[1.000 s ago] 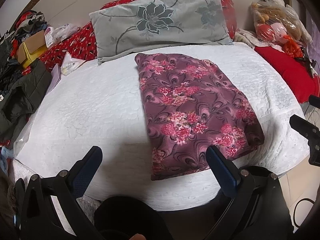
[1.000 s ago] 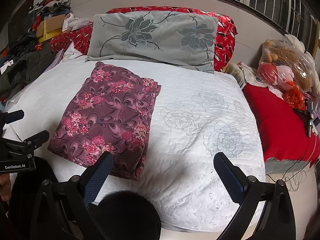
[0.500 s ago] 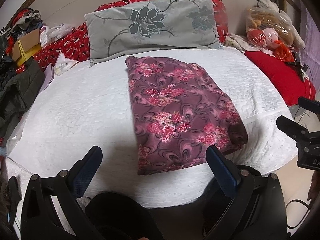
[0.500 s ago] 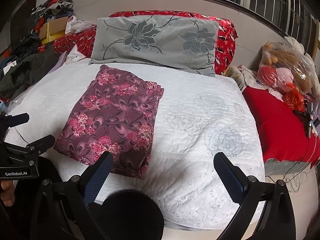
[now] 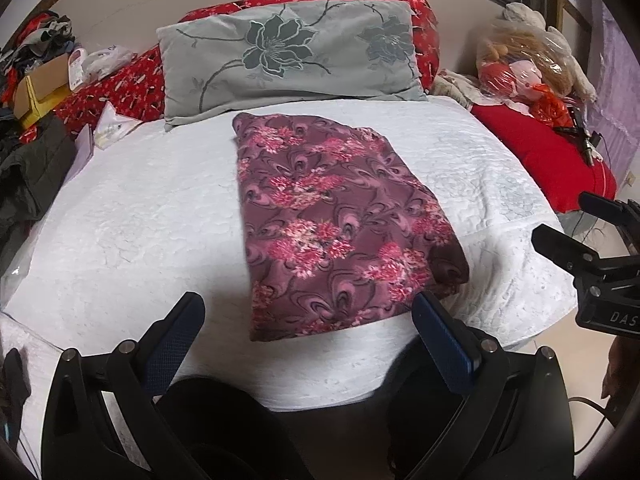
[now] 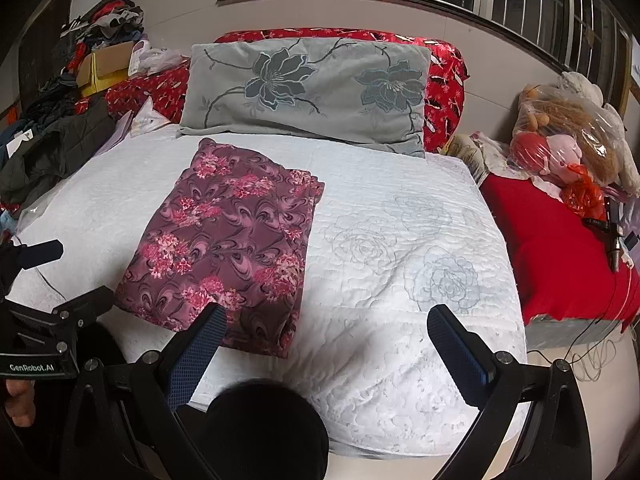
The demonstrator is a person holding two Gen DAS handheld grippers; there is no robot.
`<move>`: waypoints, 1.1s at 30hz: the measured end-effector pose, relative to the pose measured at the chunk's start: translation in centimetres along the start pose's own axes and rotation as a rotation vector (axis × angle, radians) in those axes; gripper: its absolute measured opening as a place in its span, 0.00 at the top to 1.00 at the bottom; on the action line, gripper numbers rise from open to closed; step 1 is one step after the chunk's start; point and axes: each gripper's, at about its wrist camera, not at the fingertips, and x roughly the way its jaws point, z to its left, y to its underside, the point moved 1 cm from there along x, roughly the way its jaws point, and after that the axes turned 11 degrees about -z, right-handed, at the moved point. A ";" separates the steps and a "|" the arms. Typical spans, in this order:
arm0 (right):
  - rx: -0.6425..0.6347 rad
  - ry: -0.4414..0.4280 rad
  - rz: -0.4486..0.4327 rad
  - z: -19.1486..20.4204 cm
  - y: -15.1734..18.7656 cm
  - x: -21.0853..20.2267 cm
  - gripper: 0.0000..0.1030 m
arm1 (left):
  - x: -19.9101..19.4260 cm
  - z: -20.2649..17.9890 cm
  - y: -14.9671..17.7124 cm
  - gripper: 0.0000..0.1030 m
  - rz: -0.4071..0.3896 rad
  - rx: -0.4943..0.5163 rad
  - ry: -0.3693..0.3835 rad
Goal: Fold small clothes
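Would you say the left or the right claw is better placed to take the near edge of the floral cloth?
Left, probably: the cloth lies centred before the open left claw; the right claw faces mostly bare bed.

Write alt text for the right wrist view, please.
A folded purple floral garment lies flat on a white quilted bed, below a grey flowered pillow. The open right gripper hovers at the bed's near edge, holding nothing.

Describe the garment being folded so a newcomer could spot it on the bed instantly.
Start at the bed's white quilted cover, with the grey flowered pillow at its head. Just in front of that pillow lies the folded garment, a flat rectangle left of the bed's middle. It is the only maroon cloth with pink flower clusters; the neighbouring red bedding is far brighter.
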 end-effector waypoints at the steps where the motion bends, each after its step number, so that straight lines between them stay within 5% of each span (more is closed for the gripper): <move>1: 0.000 0.000 0.000 0.0 0.0 0.0 0.02 | 0.0 -0.1 0.1 0.00 0.004 -0.005 0.007; 33: 0.023 0.011 -0.033 0.3 0.6 -2.2 0.02 | -2.7 -1.4 0.4 0.00 -0.081 -0.031 0.042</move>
